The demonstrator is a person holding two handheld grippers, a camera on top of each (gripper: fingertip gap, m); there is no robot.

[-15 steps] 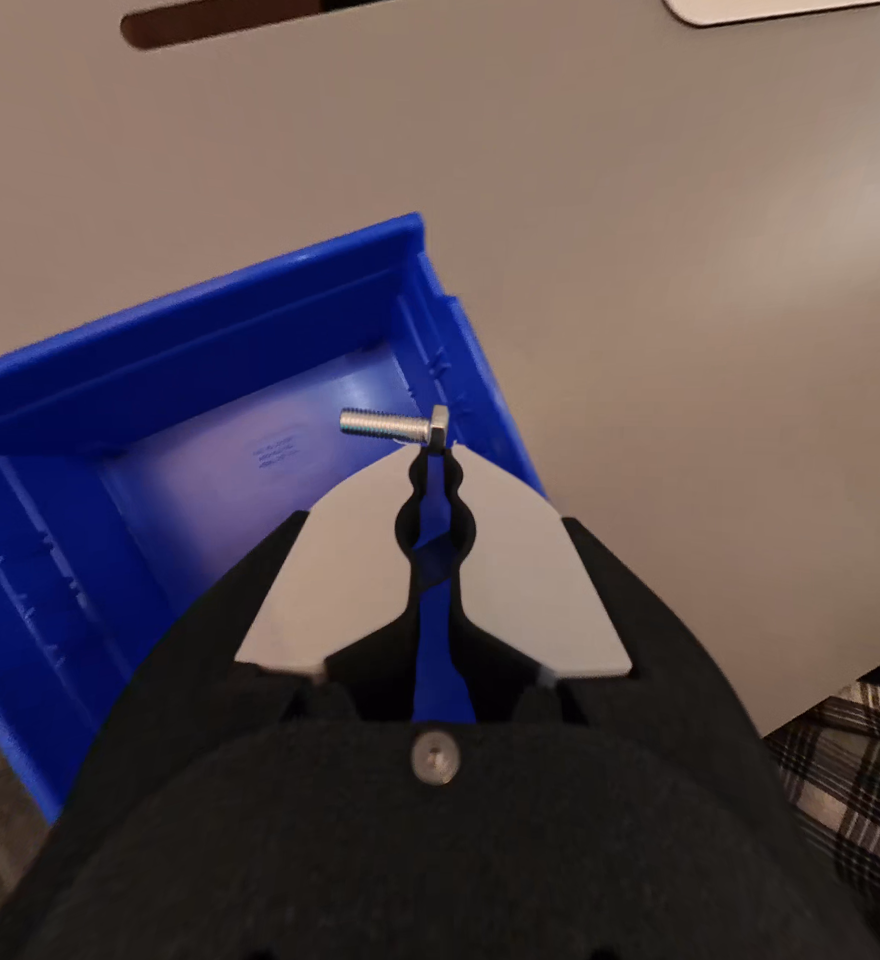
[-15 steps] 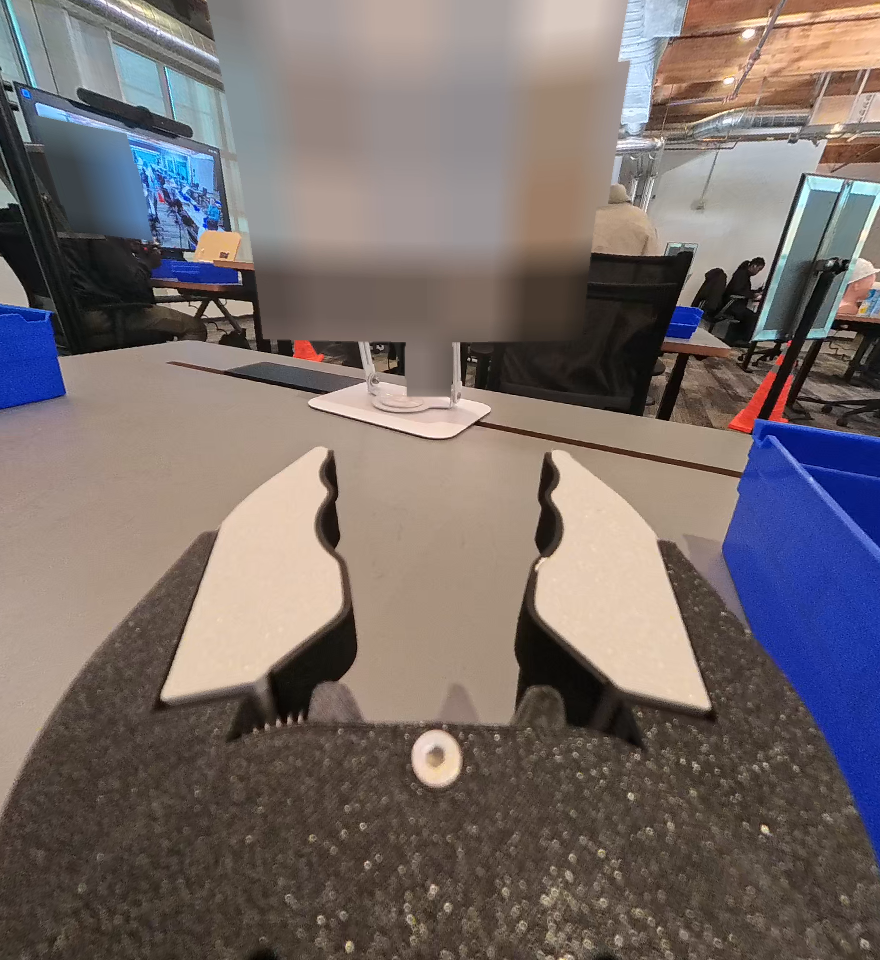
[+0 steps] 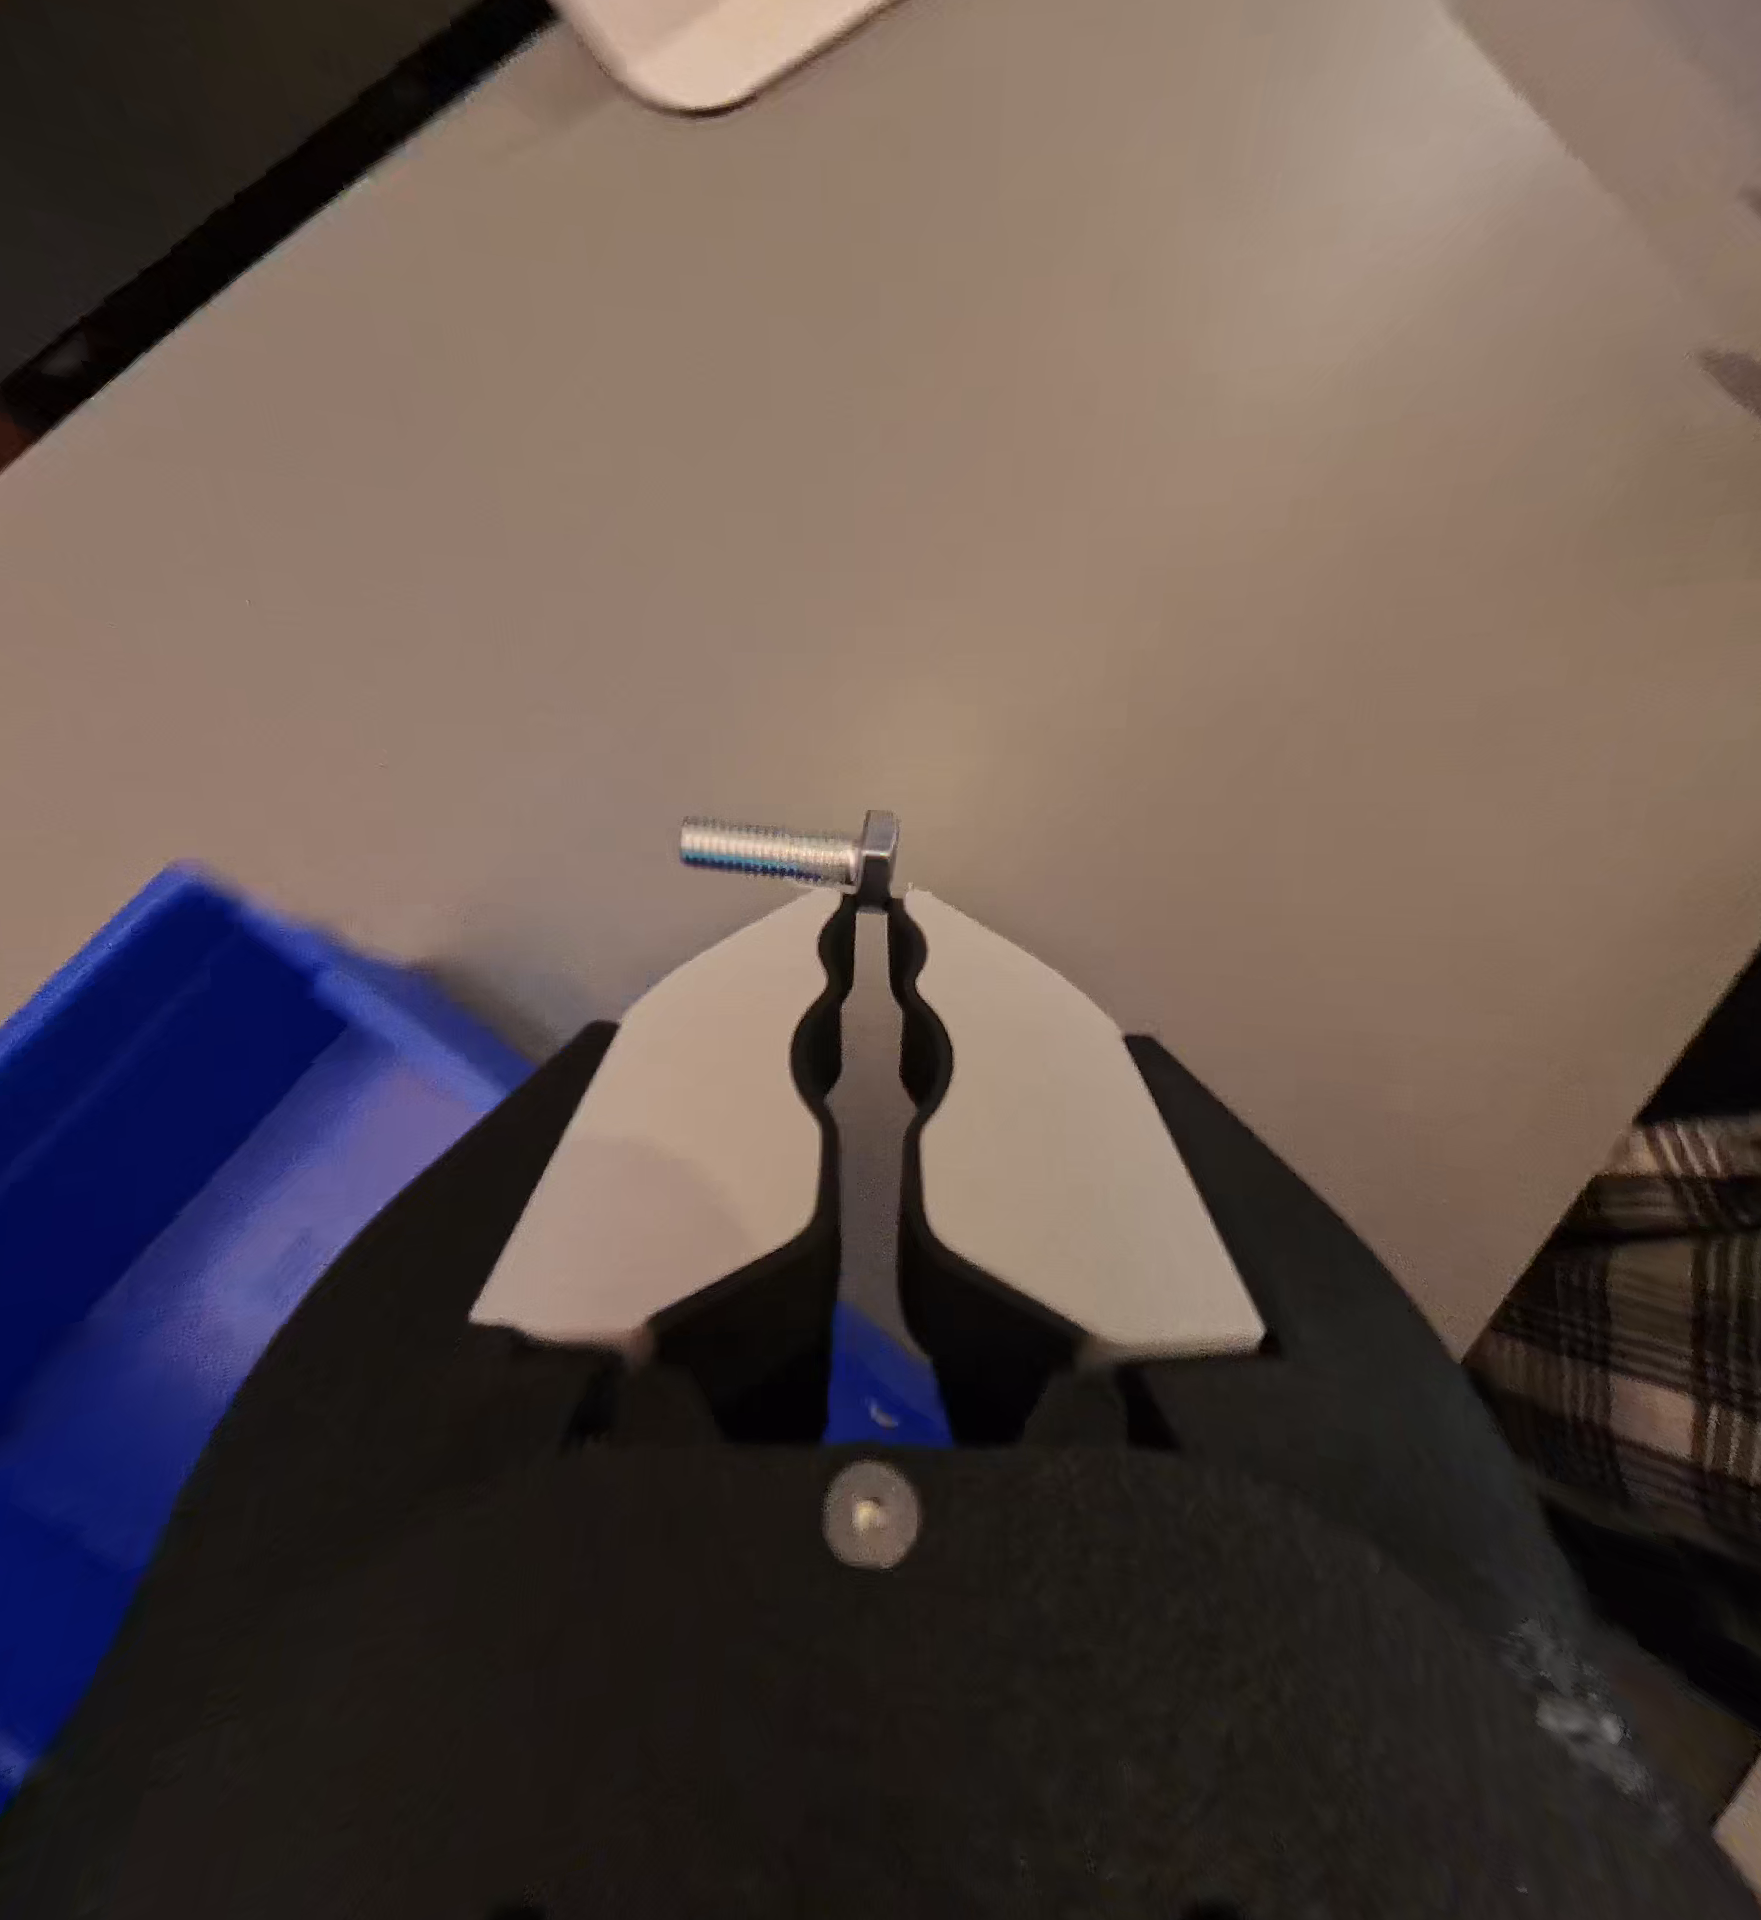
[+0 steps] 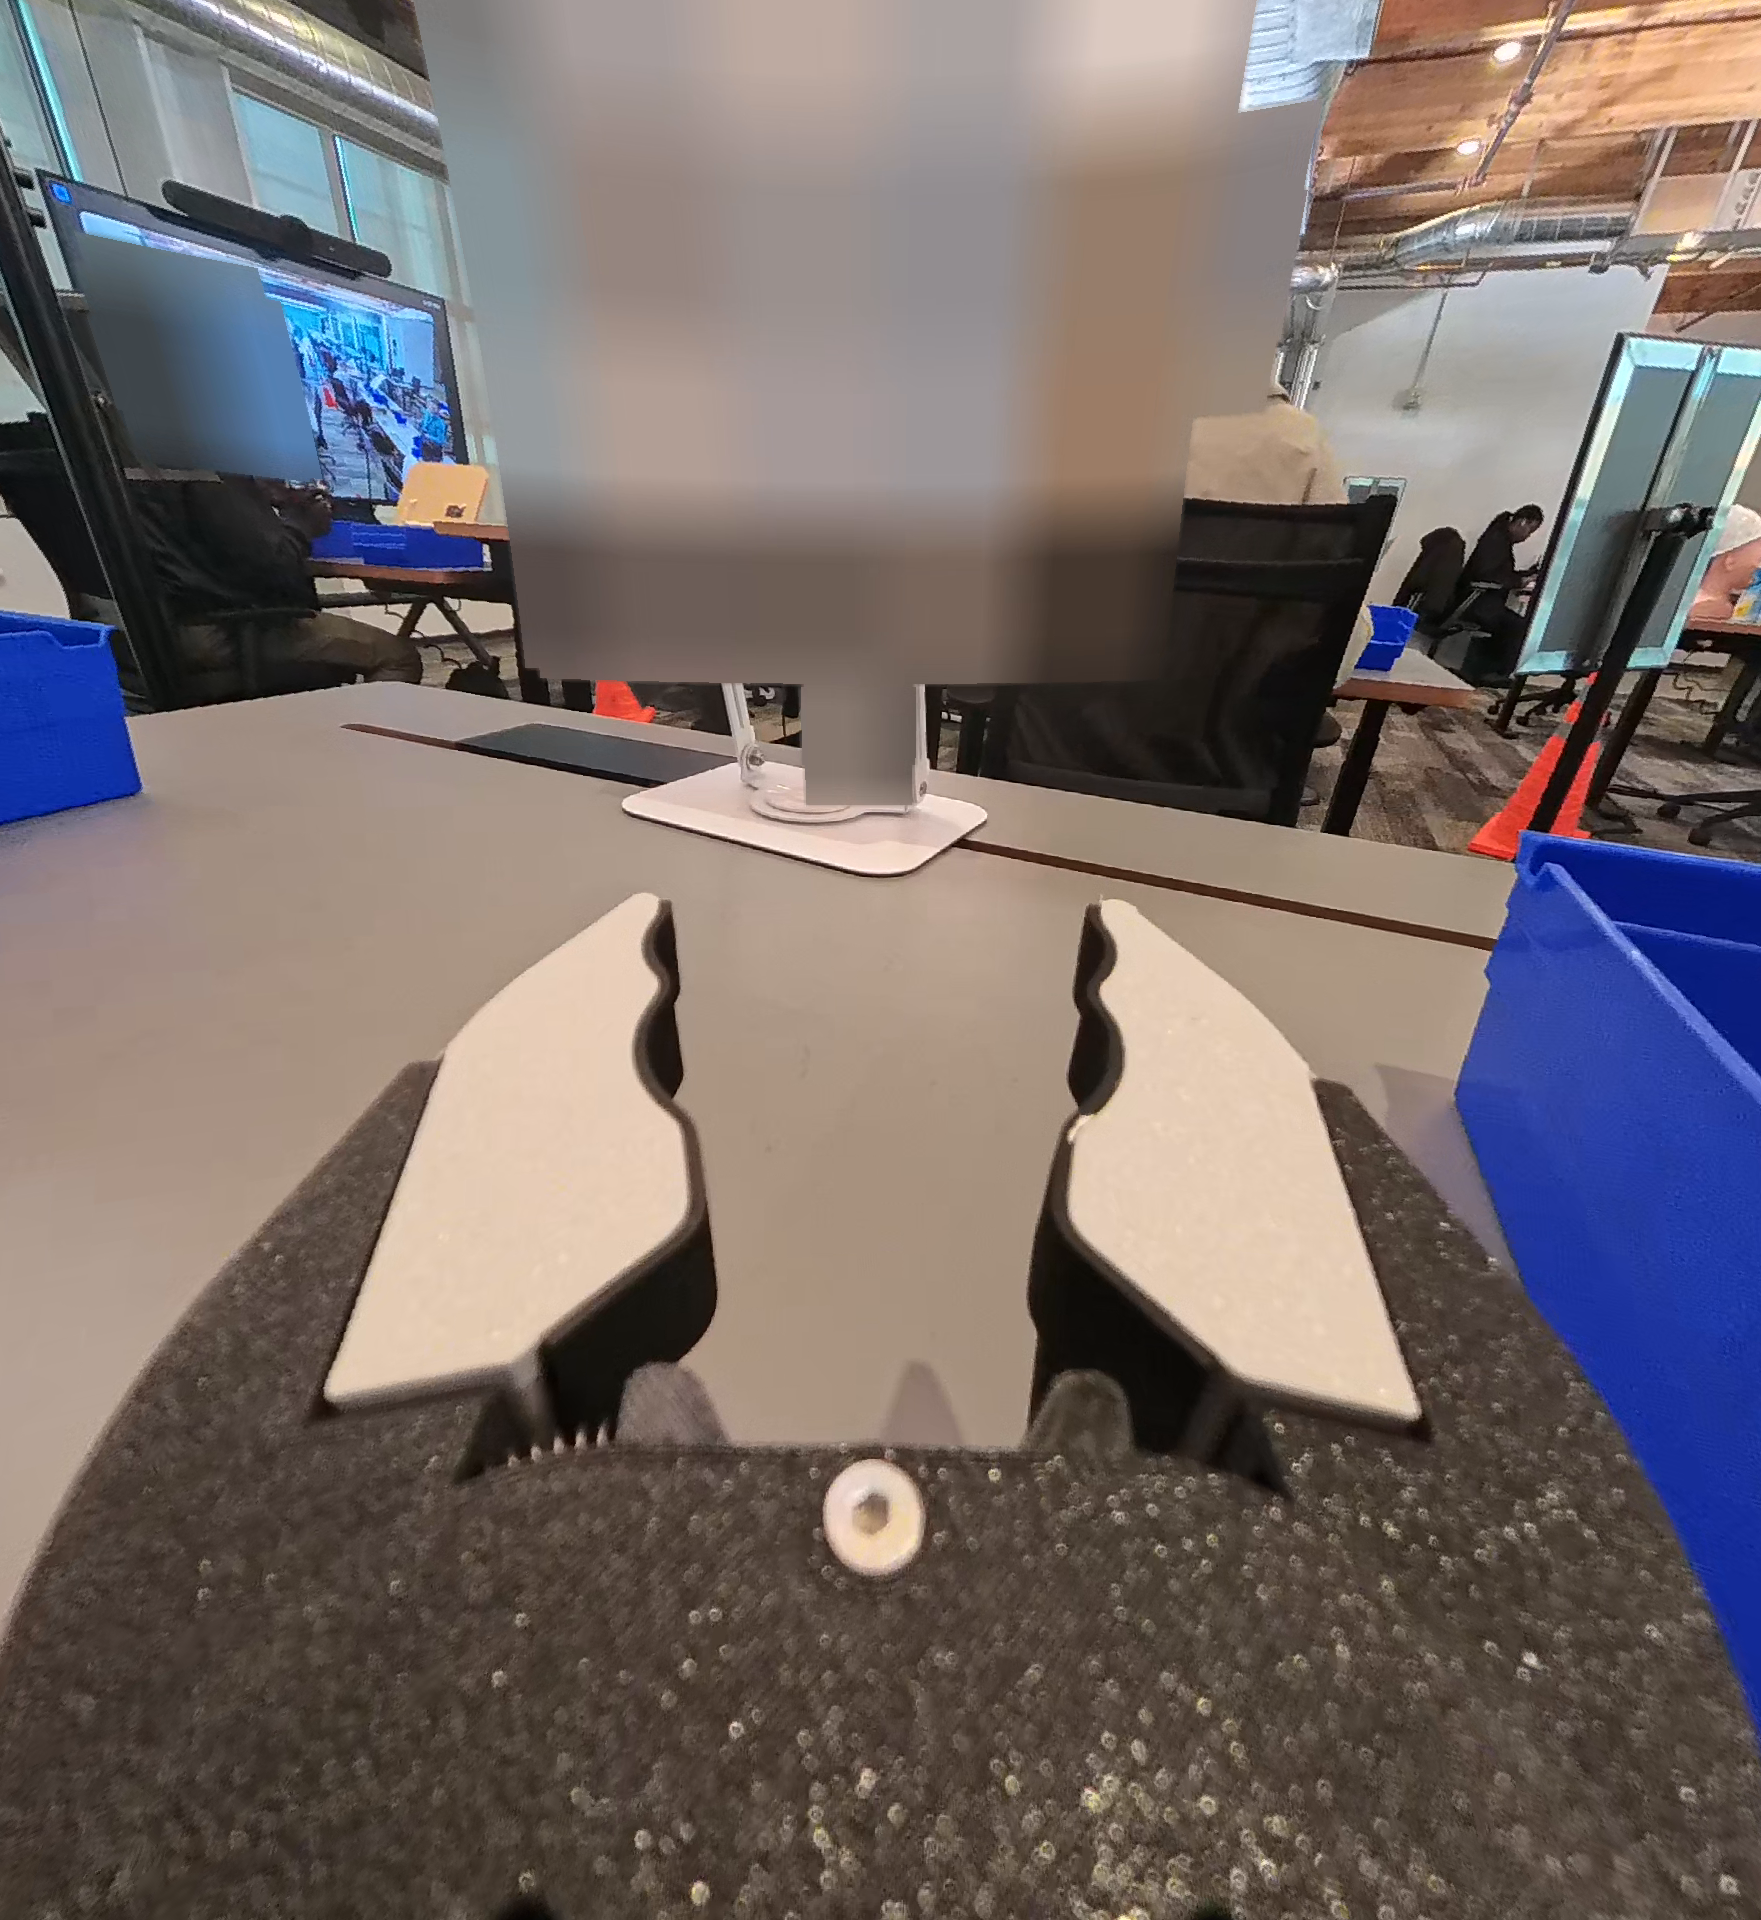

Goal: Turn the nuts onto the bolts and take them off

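In the left wrist view, 1 blue plastic bin (image 3: 128, 1195) sits at the lower left on the grey table (image 3: 1063, 520), and the part of its inside that shows holds nothing visible. Right of it, the left gripper (image 3: 874, 902) has its 2 fingers drawn almost together, pinching the hex head of 1 silver bolt (image 3: 793, 854) at their very tips; the threaded shank sticks out level toward the left, above the bare tabletop and just past the bin's corner. No nut shows on it. In the right wrist view, 2 blue bins stand on the table: 1 far left (image 4: 14, 717), its contents hidden by the wall, and 1 close on the right (image 4: 1665, 1143), the visible inner walls bare. Between them the right gripper (image 4: 876, 925) has its 2 fingers spread wide, gripping nothing. Behind it stands 1 white monitor base (image 4: 824, 826).
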